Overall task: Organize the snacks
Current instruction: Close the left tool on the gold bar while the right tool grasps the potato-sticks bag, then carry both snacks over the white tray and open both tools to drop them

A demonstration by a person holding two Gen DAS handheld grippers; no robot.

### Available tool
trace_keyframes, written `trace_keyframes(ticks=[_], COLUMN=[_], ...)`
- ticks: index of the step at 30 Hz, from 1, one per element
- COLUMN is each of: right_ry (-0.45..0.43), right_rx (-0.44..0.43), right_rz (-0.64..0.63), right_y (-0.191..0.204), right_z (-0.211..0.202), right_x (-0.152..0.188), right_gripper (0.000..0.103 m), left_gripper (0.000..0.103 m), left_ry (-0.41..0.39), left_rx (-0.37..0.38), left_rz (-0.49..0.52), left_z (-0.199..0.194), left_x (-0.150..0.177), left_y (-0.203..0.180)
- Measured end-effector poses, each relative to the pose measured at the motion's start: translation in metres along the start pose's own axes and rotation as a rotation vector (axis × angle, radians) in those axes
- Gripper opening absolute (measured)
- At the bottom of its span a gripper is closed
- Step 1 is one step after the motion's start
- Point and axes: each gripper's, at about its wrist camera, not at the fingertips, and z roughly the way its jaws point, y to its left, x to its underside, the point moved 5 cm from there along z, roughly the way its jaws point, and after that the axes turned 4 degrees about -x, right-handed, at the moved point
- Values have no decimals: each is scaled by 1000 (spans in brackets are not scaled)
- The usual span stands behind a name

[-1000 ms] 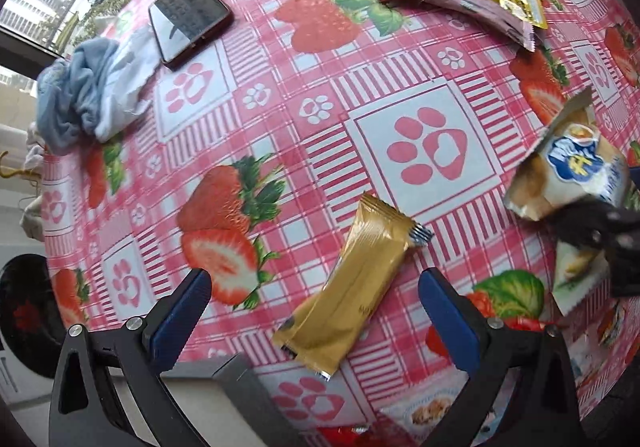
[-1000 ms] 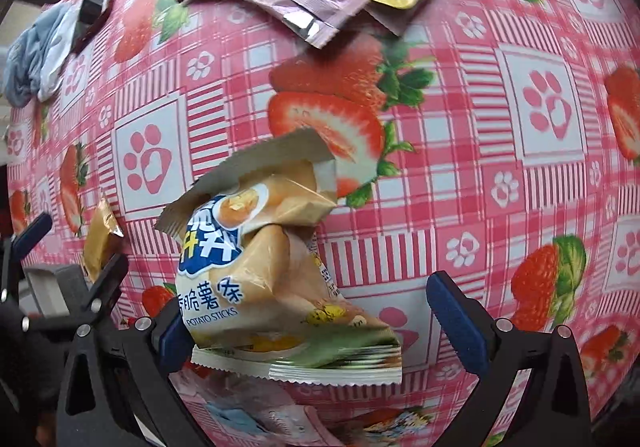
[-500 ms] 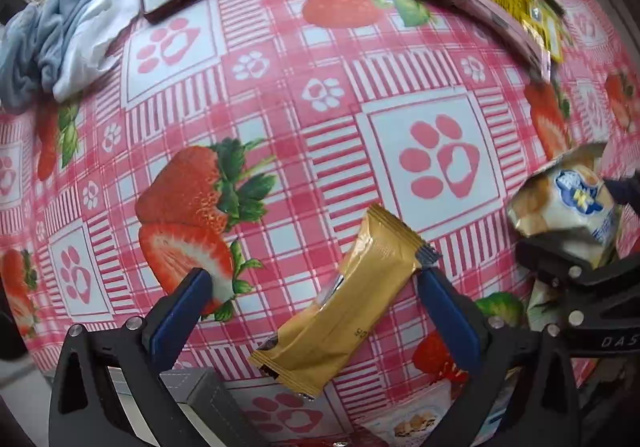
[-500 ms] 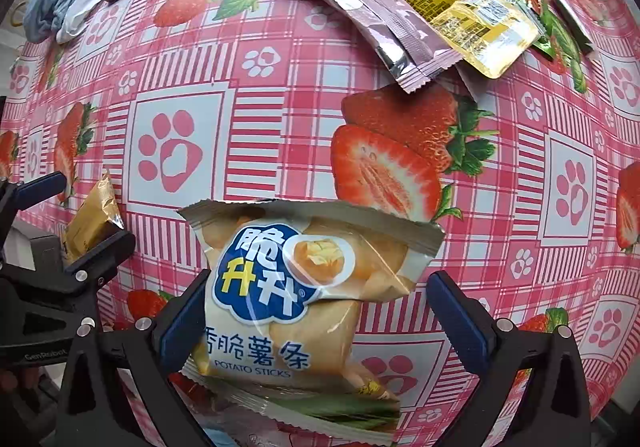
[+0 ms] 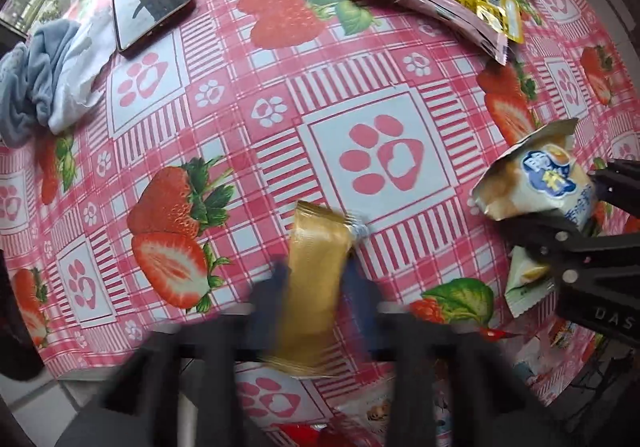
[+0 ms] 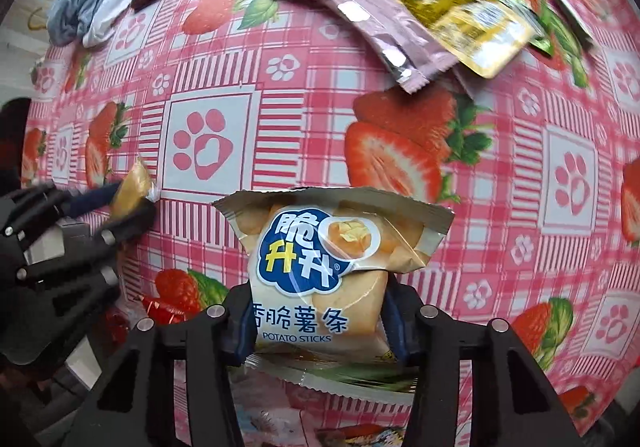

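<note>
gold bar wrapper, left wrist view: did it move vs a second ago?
Yes. The gold bar lay diagonal, its top end below the big paw print; now it stands near upright between the just-closed fingers of the left gripper.

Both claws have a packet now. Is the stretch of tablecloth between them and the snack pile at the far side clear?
Nothing visible blocks it. Between the gold bar, the potato sticks bag and the snack pile lies bare tablecloth; the phone sits well aside.

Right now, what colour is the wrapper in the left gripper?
Gold wrapper; clearest in the left wrist view.
</note>
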Motion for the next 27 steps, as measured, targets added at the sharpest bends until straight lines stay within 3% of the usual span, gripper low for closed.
trace_keyframes(ticks=[7, 13, 20, 27], right_ry=[-82, -96, -39, 36], right_rx=[-89, -128, -149, -156], right_rz=[73, 96, 74, -8], right_y=[-16, -7, 19, 67], right_z=[-41, -70, -62, -45], right_x=[25, 60, 100, 132], right_gripper=[52, 52, 52, 52], left_gripper=[24, 24, 24, 24], left_ry=[-94, -178, -210, -193], left_rx=[70, 112, 137, 110], left_rz=[-110, -146, -217, -333], left_z=[-40, -84, -115, -122], left_x=[9, 42, 119, 190], left_y=[-5, -20, -10, 34])
